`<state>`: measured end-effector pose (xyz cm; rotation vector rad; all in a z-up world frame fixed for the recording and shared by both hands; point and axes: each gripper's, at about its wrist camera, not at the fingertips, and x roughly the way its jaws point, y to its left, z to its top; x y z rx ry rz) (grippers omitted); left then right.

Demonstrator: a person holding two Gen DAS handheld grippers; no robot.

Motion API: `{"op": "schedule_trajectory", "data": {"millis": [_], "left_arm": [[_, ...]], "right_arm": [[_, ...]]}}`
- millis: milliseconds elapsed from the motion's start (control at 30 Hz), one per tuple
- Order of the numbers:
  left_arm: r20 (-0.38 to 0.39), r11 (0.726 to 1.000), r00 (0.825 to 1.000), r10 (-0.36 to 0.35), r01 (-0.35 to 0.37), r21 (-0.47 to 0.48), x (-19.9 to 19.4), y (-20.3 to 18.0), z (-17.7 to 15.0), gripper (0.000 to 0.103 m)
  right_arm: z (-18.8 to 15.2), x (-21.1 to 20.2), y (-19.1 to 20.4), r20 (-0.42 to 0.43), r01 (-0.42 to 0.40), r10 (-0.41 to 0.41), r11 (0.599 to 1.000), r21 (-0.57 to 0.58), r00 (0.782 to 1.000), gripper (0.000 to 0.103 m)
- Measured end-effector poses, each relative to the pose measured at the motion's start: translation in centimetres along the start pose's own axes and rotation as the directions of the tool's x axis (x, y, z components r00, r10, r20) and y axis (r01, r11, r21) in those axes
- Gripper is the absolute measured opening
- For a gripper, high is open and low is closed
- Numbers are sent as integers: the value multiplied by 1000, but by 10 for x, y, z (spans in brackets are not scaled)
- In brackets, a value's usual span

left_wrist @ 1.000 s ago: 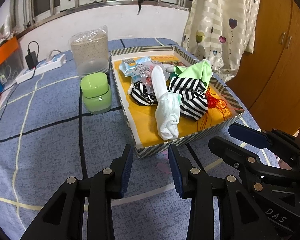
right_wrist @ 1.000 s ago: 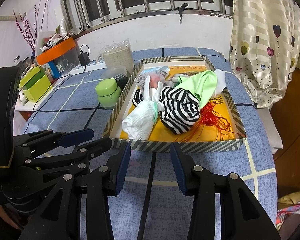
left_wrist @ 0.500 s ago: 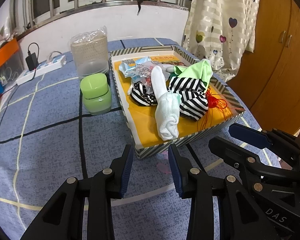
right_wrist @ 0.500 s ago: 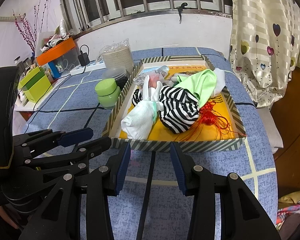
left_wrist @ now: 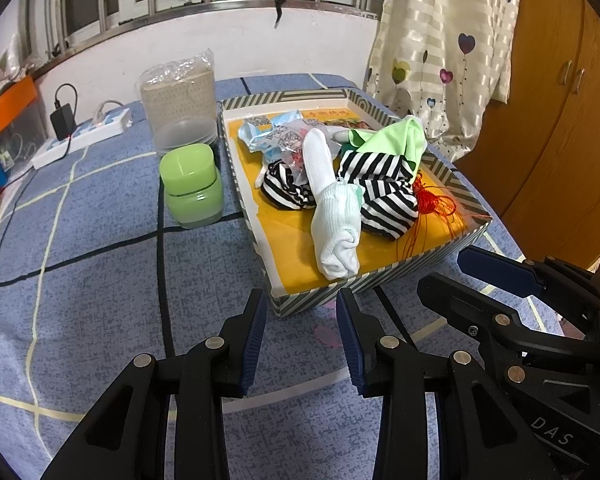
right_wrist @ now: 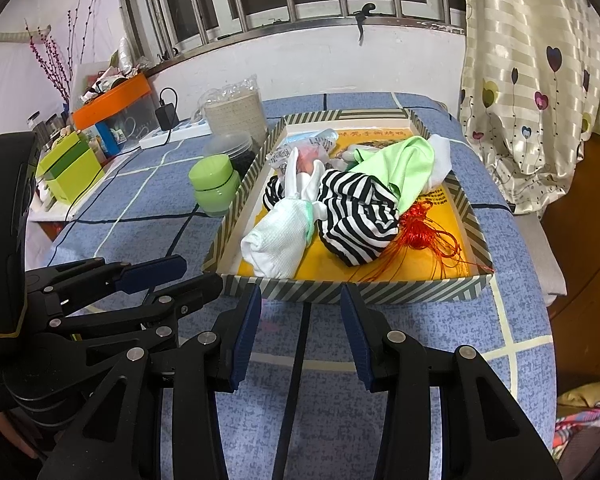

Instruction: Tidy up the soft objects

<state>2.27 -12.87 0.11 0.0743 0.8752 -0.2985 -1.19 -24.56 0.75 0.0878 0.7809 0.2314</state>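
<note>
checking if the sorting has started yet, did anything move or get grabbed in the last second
Nothing visibly changed. The left gripper and right gripper hang open and empty in front of the striped box, as before. The white sock, striped cloth and red cord lie untouched inside it.

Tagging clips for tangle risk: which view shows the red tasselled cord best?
The right wrist view: the red tasselled cord lies unobstructed, knot and loose strands spread across the tray floor. In the left wrist view the cord is smaller, partly behind the striped cloth.
</note>
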Motion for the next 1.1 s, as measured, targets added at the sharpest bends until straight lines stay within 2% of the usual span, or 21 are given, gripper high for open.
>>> {"op": "schedule_trajectory", "data": {"millis": [1100], "left_arm": [[-19, 1000, 1000, -5, 5, -10, 5, 3, -3, 35]], "right_arm": [[-1, 6, 1, -18, 3, -3, 1000, 3, 1000, 43]]}}
